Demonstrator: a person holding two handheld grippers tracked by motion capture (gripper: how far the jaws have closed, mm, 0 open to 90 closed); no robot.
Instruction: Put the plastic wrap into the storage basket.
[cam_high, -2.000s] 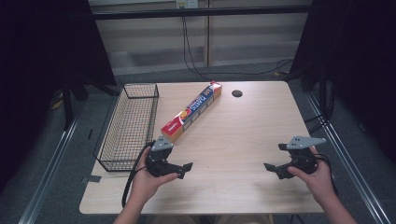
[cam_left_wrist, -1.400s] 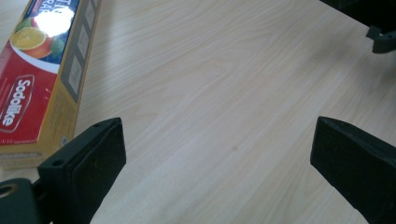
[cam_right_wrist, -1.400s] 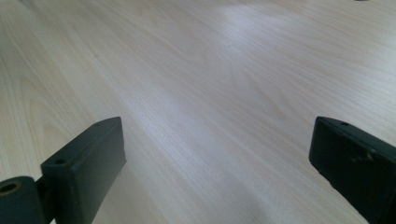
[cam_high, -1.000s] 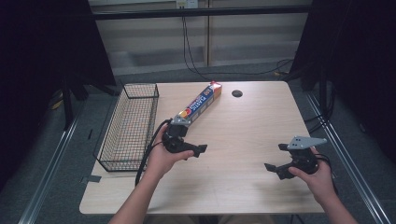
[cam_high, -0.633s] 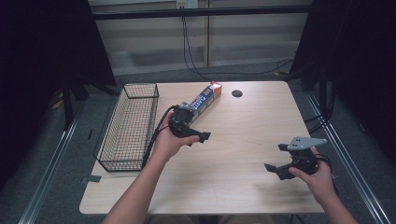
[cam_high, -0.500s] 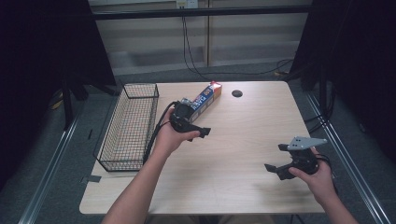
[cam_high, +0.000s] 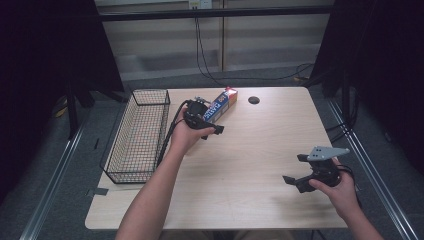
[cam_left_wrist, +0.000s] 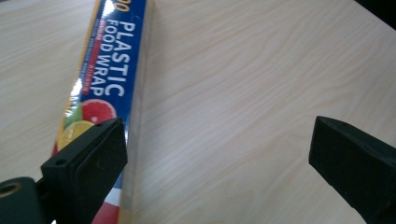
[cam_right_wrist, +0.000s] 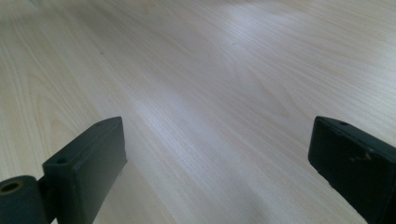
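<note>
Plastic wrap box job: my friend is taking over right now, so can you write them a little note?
Left gripper: open, over the near end of the plastic wrap box; one jaw is above the box, nothing gripped.
Right gripper: open, low over bare table at the near right.
Box lies flat at the table's far side, right of the wire basket.
Done: the reach. Left: grip the box; probably it goes in the basket.

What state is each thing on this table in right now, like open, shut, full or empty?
Plastic food wrap box: closed, lying flat on the table, not gripped.
Wire basket: upright, empty.
Left gripper: open, one jaw over the box's edge.
Right gripper: open, holding nothing, above bare table.
</note>
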